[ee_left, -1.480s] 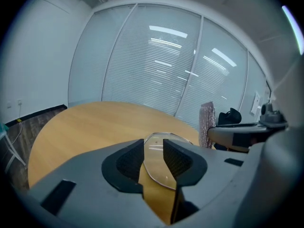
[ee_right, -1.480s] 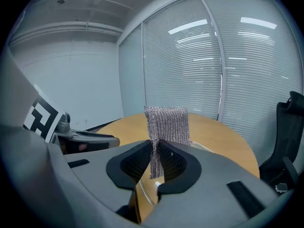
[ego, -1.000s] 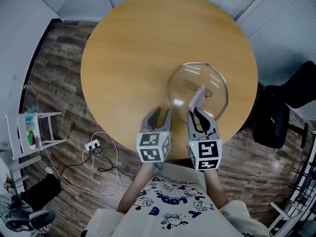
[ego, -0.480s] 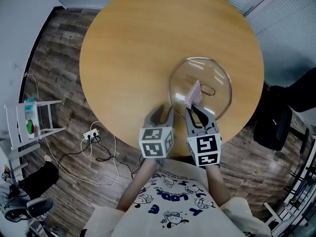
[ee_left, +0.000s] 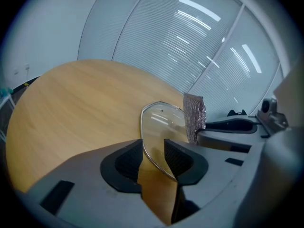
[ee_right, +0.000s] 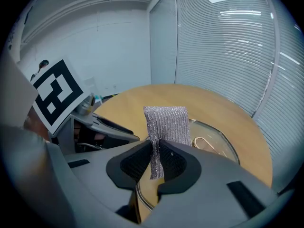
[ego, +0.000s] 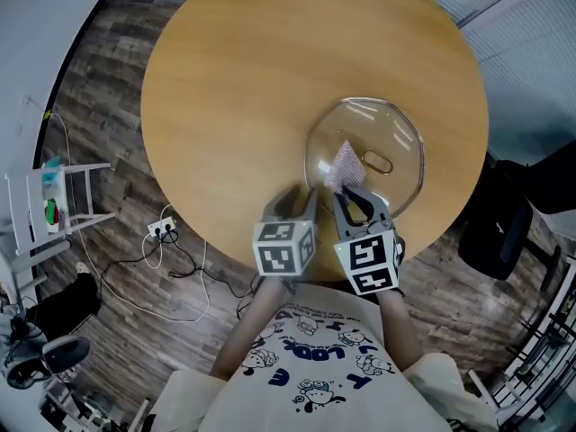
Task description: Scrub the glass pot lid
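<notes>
A: What has changed at the right tool (ego: pixel 350 194)?

B: Its jaws are clamped on the lower edge of a silvery mesh cloth (ego: pixel 343 163), as before. The cloth has slid from the middle of the glass lid (ego: pixel 398 140) toward the lid's 9 o'clock side, so the handle (ego: pixel 377 163) now shows clear at the cloth's 3 o'clock.

A: And the left tool (ego: pixel 296 200)?

B: It has stayed at the lid's 8 o'clock rim (ee_left: pixel 142 129), jaws apart. The rim runs across the gap, and I cannot tell whether a pad touches it.

A: What lies around?

B: The lid sits at 4 o'clock on the round wooden bench (ego: pixel 243 79). On the plank floor (ego: pixel 108 97) there is a power strip (ego: pixel 162 233) with cables at 8 o'clock, a white rack (ego: pixel 67 207) at 9 and a black chair (ego: pixel 499 228) at 4. The cloth and the right tool's jaws cover part of the lid's near half.

A: The lid itself?

B: Clear glass, thin metal rim, a looped metal handle in the middle. Light streaks lie on it, and the wood shows through.
</notes>
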Tool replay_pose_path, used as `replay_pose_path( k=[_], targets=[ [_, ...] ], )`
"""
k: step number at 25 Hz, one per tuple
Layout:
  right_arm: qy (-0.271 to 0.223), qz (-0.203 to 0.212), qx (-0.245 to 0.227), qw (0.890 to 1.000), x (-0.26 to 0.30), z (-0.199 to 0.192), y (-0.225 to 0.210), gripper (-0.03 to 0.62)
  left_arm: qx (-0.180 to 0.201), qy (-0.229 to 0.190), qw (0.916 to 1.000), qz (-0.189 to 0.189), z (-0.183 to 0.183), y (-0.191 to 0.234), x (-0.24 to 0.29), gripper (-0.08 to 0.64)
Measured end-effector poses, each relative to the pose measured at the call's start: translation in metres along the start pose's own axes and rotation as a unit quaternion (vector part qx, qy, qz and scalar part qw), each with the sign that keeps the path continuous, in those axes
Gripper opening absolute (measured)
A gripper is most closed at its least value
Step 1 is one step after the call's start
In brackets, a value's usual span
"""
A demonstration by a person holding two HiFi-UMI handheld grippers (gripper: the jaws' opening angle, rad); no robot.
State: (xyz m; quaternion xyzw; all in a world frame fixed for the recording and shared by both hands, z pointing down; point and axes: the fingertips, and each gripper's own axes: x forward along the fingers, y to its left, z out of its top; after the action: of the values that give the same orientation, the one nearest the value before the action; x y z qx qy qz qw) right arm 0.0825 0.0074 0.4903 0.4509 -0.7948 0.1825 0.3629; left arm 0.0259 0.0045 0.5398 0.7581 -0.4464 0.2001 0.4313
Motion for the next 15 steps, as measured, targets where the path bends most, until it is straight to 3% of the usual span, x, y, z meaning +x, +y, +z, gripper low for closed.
replay_pose_path(
  k=[15],
  targets=[
    [0.036,0.051,-0.022,0.998,0.021,-0.007,-0.002,0.067,-0.024,0.020,0.9994,0.012,-0.008,0.003,0.016,0.127]
  ],
)
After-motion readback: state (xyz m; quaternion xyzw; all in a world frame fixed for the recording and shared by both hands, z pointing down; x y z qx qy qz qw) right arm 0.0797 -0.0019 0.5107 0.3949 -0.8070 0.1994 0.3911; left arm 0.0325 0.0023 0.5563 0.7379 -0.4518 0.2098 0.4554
